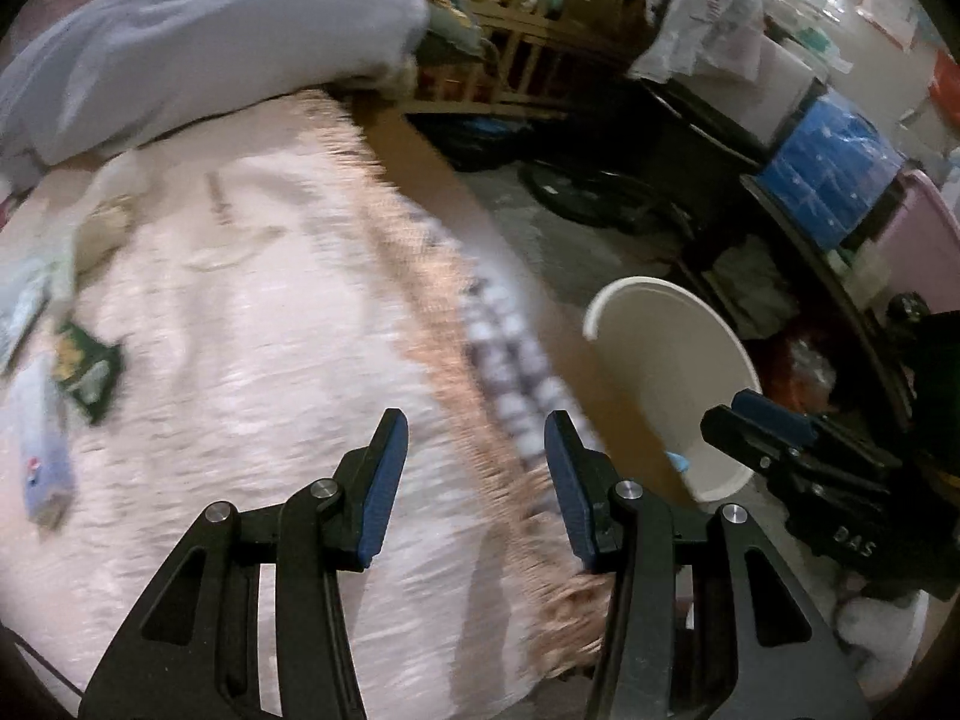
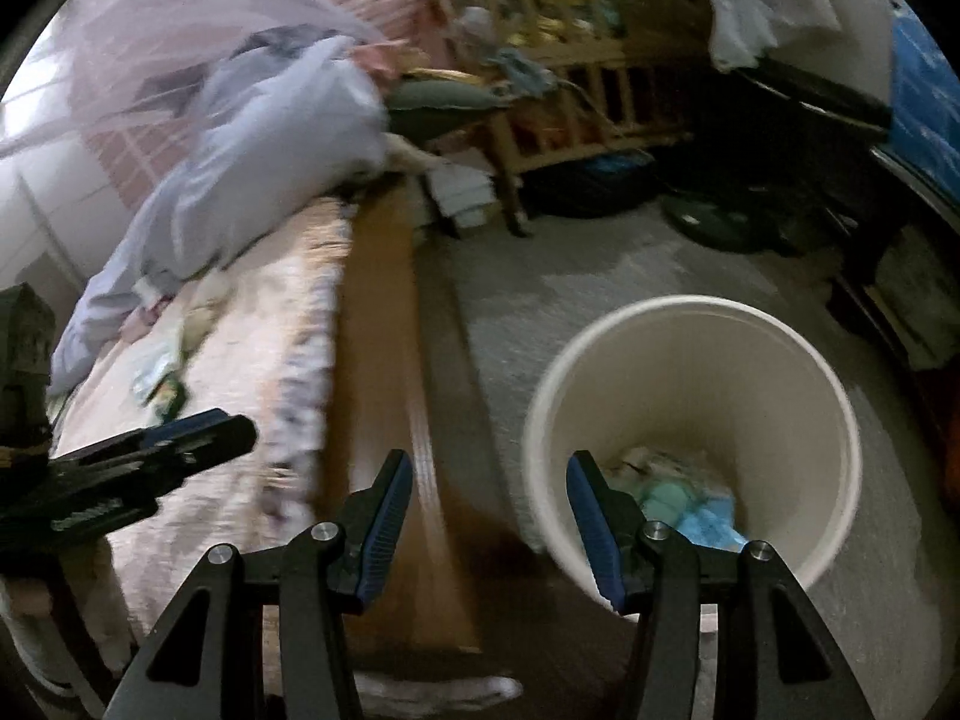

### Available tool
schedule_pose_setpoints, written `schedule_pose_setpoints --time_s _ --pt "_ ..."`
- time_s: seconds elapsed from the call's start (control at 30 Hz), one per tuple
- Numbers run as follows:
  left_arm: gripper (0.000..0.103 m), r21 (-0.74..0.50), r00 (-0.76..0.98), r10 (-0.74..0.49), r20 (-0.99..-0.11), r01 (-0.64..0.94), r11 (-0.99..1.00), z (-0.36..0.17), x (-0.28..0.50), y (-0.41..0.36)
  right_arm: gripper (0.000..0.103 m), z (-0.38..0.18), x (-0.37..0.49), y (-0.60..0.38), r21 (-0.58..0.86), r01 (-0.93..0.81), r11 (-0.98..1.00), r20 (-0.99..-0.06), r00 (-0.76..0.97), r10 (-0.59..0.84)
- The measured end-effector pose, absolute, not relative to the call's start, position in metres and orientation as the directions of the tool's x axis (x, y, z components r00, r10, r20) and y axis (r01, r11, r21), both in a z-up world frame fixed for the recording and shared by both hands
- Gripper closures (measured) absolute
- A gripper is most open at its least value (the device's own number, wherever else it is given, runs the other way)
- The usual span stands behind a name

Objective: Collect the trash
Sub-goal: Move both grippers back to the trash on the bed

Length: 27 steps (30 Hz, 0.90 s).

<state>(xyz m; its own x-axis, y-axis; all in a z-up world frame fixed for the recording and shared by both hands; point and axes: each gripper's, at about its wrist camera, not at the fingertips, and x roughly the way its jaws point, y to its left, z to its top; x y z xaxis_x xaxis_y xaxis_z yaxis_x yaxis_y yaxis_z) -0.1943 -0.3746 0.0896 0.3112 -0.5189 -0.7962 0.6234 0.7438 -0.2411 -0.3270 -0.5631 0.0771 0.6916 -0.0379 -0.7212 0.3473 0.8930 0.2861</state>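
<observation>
The trash you want is at the left edge of the left wrist view. A green wrapper (image 1: 87, 372) lies flat on the pink bed cover (image 1: 252, 312). Below it, at the lower left, is a pale blue packet (image 1: 45, 462). More scraps (image 1: 27, 306) sit above the wrapper, but they are too blurry to name.

The white bin (image 2: 690, 420) stands on the floor beside the bed, at the lower right of the right wrist view. Some blue and green trash (image 2: 690, 510) lies at its bottom.

Your left gripper (image 1: 474, 480) is over the bed, near its fringed edge, in the lower middle of its view. Its fingers are spread wide and hold nothing. Your right gripper (image 2: 489, 522) is wide apart too, with nothing in it, over the gap between the bed's wooden side and the bin.

Be careful from here. The wrapper is thin and flat, so your fingers could pinch the soft cover with it and drag the cover up. The packet looks slippery and could slide out over the floor.
</observation>
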Motion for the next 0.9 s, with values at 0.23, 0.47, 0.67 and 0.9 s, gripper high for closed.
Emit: schedule_pose_setpoints --time_s 0.23,0.47,0.67,0.9 --pt "0.057 -0.22 0.37 -0.459 -0.808 0.533 0.817 0.087 -0.174 -0.301 0.051 0.08 -0.294 -0.509 0.302 0.25 0.92 -0.723 0.69 0.05" --pt "0.057 -0.221 0.419 -0.394 -0.818 0.403 0.888 0.084 -0.144 -0.219 0.051 0.083 -0.257 -0.457 0.31 0.14 0.94 -0.723 0.677 0.138" --pt "0.057 -0.264 0.42 -0.363 -0.831 0.277 0.924 0.074 -0.118 -0.154 0.051 0.08 -0.204 -0.397 0.287 -0.006 0.958 -0.733 0.642 0.223" --pt "0.057 -0.277 0.426 -0.338 -0.839 0.2 0.94 0.069 -0.104 -0.108 0.051 0.076 -0.121 -0.334 0.214 -0.175 0.961 -0.762 0.585 0.276"
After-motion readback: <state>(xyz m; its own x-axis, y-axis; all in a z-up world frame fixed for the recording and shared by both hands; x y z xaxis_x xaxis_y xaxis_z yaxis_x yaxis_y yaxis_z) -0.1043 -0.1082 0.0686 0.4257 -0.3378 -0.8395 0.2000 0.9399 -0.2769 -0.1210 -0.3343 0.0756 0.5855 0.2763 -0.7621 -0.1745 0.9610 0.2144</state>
